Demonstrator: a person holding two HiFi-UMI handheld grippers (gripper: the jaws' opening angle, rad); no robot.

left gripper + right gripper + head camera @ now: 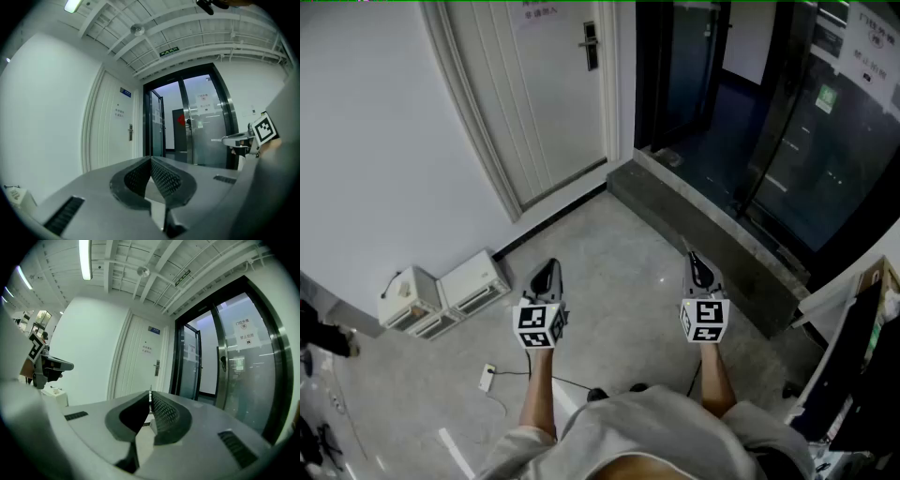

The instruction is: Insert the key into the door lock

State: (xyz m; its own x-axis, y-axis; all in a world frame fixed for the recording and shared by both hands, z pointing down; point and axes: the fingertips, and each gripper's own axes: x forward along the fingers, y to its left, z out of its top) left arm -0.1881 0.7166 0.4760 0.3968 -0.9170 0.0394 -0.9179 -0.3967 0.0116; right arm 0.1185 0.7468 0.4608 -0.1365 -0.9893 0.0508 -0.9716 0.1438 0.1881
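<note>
While facing one door (544, 94) | left tongs (550, 266) closed | right tongs (693, 257): one key (149, 394)

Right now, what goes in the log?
left gripper: shut, empty | right gripper: shut on thin silver key | white door's dark lock: untouched

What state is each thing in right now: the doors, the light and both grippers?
white door: shut, nothing in its lock yet.
glass door leaf: swung open.
ceiling light: on.
left gripper: jaws shut, empty.
right gripper: jaws shut on a thin metal piece, apparently the key.
</note>
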